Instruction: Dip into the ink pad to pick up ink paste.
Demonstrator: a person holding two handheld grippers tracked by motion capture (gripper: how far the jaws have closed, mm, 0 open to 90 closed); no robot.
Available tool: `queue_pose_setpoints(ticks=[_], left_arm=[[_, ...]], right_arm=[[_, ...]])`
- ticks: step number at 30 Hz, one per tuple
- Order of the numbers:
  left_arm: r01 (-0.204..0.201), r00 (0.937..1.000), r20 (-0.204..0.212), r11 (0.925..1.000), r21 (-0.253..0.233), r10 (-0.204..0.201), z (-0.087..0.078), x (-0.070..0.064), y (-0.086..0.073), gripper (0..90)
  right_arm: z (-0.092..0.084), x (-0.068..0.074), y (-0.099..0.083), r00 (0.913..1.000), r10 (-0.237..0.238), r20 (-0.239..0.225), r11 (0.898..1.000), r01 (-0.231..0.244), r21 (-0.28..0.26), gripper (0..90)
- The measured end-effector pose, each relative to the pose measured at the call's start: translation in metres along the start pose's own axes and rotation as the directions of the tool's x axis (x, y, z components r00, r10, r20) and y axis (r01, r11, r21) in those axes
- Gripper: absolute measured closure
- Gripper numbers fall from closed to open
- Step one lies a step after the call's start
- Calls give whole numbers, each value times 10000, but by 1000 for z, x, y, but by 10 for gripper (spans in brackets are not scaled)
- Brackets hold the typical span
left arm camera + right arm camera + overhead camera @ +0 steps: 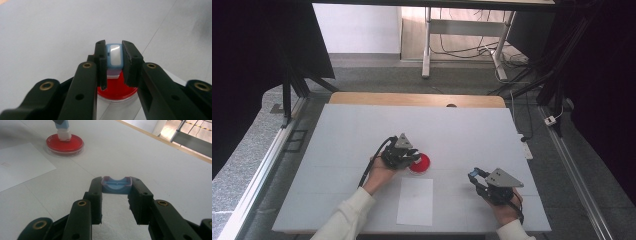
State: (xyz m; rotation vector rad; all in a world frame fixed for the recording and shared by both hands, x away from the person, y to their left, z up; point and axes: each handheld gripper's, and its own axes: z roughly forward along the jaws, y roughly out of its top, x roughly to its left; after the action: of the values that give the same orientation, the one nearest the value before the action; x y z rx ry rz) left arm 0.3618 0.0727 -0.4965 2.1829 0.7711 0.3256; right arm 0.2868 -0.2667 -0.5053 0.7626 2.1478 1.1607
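Observation:
A small blue and white stamp (pixel 114 56) is clamped between the jaws of my left gripper (pixel 114 47). The stamp's white base stands on the red surface of a round clear dish (pixel 65 145), as the right gripper view shows at its top left. In the high view the left gripper (pixel 411 158) hangs over the left edge of the red dish (pixel 422 164) at the table's middle. My right gripper (pixel 116 183) is shut on a blue cap (pixel 116 186) with its hollow side up, low over the table at the right (pixel 475 176).
A white sheet of paper (pixel 415 201) lies near the front edge, between the two hands and just in front of the dish. The white table top (pixel 362 125) has a wooden strip along its far edge. Desk legs and cables stand on the floor beyond.

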Motion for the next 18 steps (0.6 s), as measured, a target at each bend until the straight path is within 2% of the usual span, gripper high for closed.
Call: queue_pose_setpoints(ticks=[18], left_arm=[[45,10000,59,10000,34,-45,5,0,3,756]], right_arm=[[1,1,0,10000,-25,-52,10000,25,40,648]])
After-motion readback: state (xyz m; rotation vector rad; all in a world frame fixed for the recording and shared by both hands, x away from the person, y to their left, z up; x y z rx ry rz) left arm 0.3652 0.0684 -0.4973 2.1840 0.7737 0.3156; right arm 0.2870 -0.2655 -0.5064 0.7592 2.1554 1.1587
